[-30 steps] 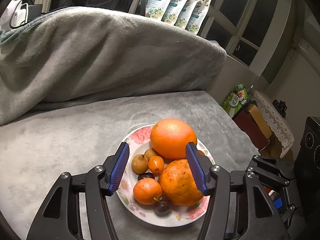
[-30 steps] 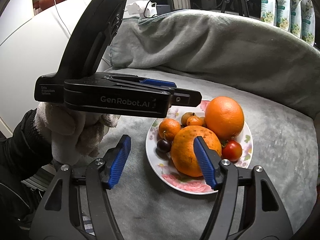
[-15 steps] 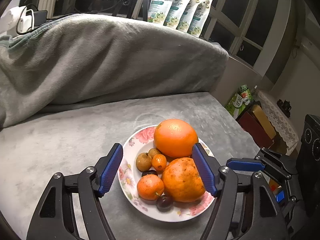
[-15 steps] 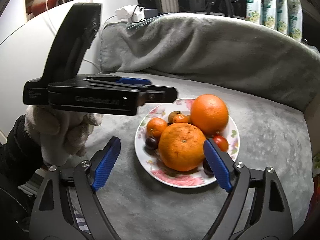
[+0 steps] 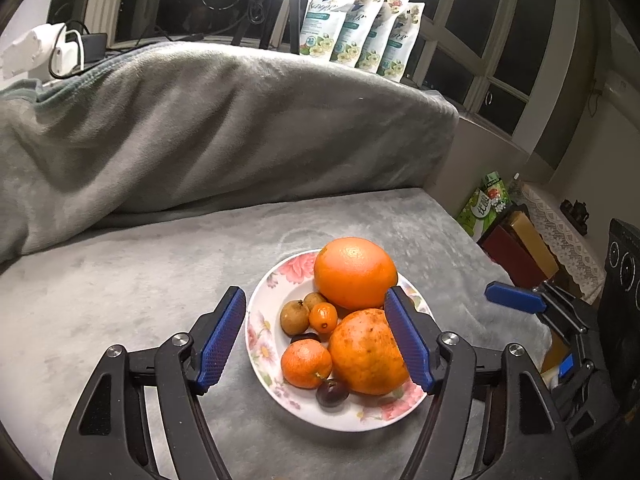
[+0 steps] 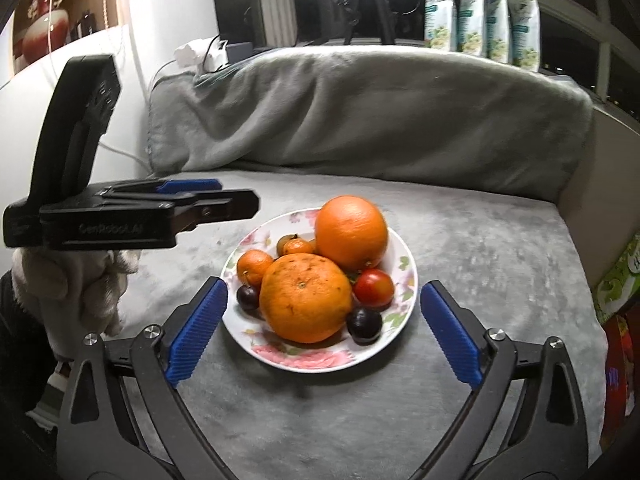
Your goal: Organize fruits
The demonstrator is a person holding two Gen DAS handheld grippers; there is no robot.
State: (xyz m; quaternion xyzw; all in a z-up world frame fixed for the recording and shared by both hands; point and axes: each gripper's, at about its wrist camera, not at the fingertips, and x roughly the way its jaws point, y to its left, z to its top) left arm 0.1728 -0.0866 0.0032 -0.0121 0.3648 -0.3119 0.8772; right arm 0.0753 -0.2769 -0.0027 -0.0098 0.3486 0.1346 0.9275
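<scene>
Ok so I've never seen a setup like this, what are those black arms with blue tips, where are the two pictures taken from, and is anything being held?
Those are not robot arms. A person holds a hand-operated clamp in each hand, and each clamp carries a camera looking forward along its two blue-padded fingers. One picture looks out from the left gripper, the other from the right gripper. In the right view you can also see the left clamp from the side, with the person's gloved hand beneath it.

On the grey blanket sits a flowered plate with two big oranges, a tangerine, a tomato, dark plums and a few small fruits.

Nothing is held: the left jaws stand open, and the right jaws are opening, with nothing gripped.
</scene>
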